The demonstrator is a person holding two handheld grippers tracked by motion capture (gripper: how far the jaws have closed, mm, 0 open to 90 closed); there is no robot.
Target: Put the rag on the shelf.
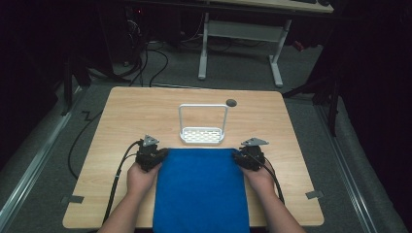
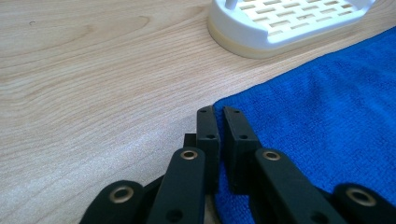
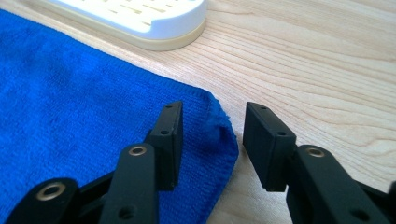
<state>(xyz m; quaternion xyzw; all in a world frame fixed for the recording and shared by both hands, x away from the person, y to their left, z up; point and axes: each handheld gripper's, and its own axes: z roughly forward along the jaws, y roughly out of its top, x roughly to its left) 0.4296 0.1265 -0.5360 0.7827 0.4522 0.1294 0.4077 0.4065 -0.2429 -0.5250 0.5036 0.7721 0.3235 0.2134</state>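
While dark floor w/ cables rings it, the wooden table (image 1: 121,126) holds a blue towel (image 1: 200,187) at its near edge, hanging over; white rack (image 1: 202,135) just beyond. Bare wood both sides. Left gripper (image 2: 218,112) pinches towel's far-left corner; right gripper (image 3: 212,122) gapes around far-right corner, pads not pressing.

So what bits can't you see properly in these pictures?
- Blue towel: its near end is cut off by the bottom edge of the high view.
- Left hand-held gripper: whether cloth is pinched is hidden by its nearly closed jaws.
- White rack: cut off by the top edge in the right gripper view.
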